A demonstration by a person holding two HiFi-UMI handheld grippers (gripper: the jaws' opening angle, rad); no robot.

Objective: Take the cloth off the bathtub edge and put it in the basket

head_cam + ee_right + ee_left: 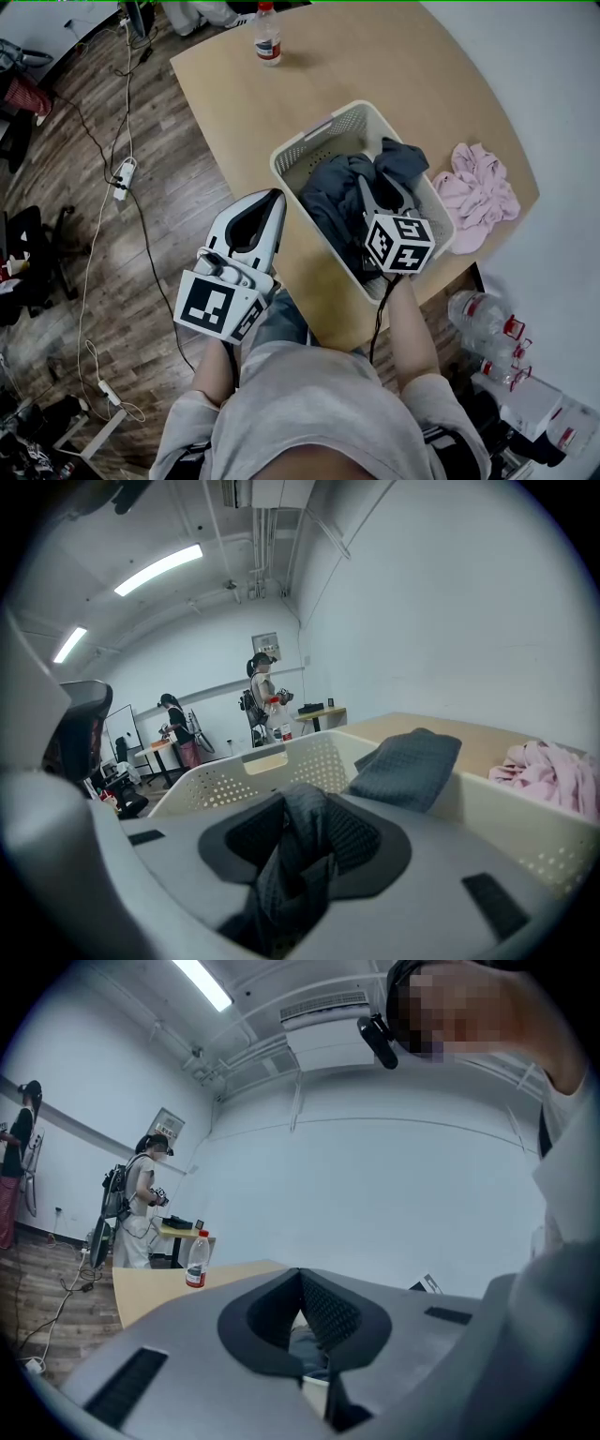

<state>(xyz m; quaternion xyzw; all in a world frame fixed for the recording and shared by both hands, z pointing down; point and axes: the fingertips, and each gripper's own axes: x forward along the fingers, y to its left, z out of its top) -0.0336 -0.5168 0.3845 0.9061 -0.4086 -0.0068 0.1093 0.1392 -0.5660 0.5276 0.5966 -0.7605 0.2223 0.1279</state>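
Squarely between right tongs [305, 801], dark cloth [281, 883], in basket [246, 761]

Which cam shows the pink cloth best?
Head view: the whole pink cloth lies unobstructed beside the basket. Right gripper view catches only part of it past the basket rim. Left gripper view doesn't show it.

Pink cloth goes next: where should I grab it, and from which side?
I'd pinch a raised fold near the middle of the pink cloth, coming from above with the right tool. It lies crumpled on the table beside the basket, so its ridges are what sticks up.
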